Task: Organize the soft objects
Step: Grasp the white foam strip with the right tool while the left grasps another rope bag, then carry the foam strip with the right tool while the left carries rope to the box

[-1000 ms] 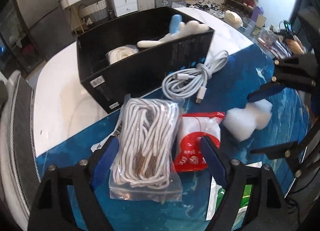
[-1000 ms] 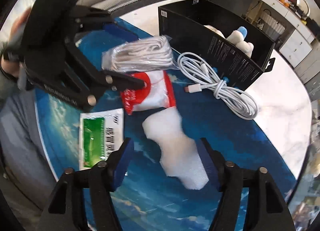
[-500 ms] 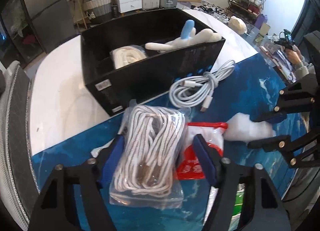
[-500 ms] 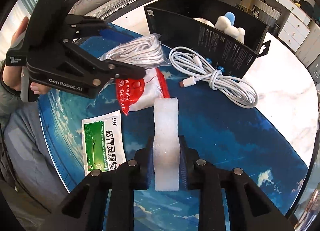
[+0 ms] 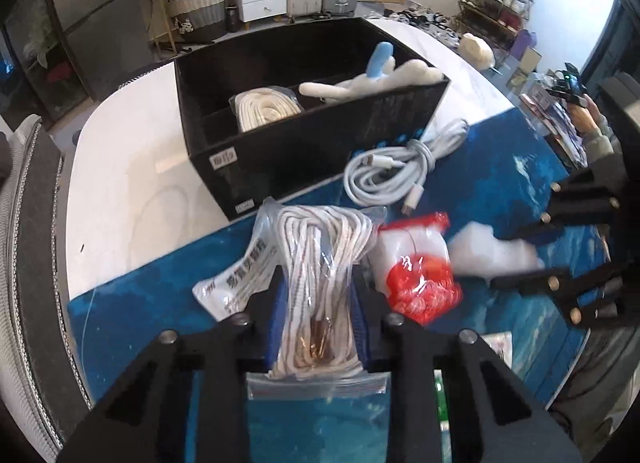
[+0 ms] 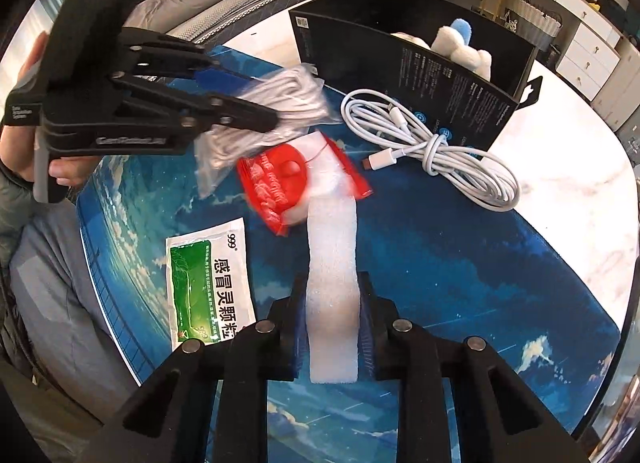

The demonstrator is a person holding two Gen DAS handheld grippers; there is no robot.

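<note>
My left gripper [image 5: 318, 295] is shut on a clear bag of white rope [image 5: 320, 259] and holds it just above the blue mat; it also shows in the right wrist view [image 6: 288, 99]. My right gripper [image 6: 331, 295] is shut on a white foam block [image 6: 332, 263], which also shows in the left wrist view [image 5: 488, 251]. A black box [image 5: 312, 151] stands behind, holding a coil of white rope [image 5: 266, 107] and a white and blue plush toy [image 5: 380, 75].
A red and white balloon packet [image 5: 416, 267] lies beside the rope bag. A coiled white USB cable [image 6: 432, 143] lies against the box. A green medicine sachet [image 6: 210, 287] lies on the blue mat [image 6: 460, 263]. A white sachet [image 5: 236, 279] lies left of the rope bag.
My left gripper has closed on the rope bag and lifted it, uncovering the white sachet. My right gripper closed on the foam block and holds it off the mat.
</note>
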